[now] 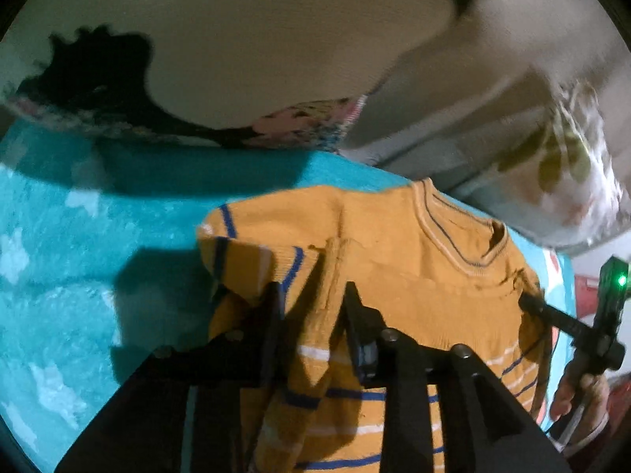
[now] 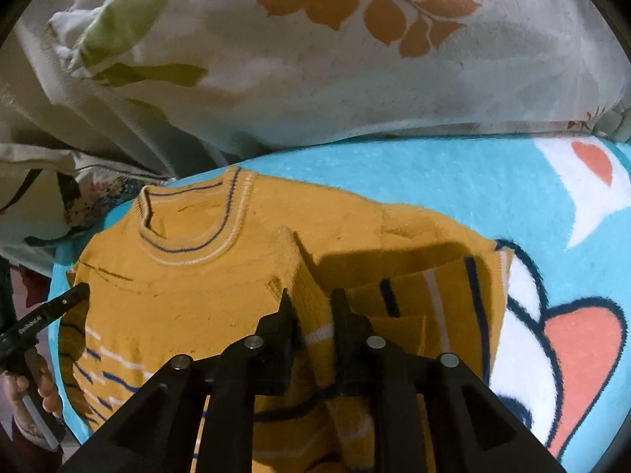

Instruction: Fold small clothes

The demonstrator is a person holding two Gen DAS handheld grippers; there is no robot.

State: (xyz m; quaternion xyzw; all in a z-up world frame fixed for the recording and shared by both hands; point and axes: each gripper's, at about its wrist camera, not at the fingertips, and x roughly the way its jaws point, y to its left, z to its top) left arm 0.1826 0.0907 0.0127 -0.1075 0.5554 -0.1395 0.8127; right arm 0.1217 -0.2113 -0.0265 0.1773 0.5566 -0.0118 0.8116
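A small mustard-yellow sweater (image 1: 394, 260) with blue and white stripes lies collar-up on a turquoise blanket (image 1: 59, 236). My left gripper (image 1: 313, 295) is shut on a raised fold of the sweater's left side, with the striped sleeve draped beside it. My right gripper (image 2: 309, 303) is shut on a raised fold of the sweater (image 2: 189, 295) on its other side, the sleeve folded next to it. Each gripper shows at the sweater's far edge in the other's view: the right gripper (image 1: 528, 301) and the left gripper (image 2: 81, 289).
A white pillow (image 2: 315, 59) with orange and green leaves lies just beyond the collar. A dark garment (image 1: 98, 79) and floral cloth lie at the blanket's far edge against a beige wall. The blanket (image 2: 552, 236) has a cartoon print on the right.
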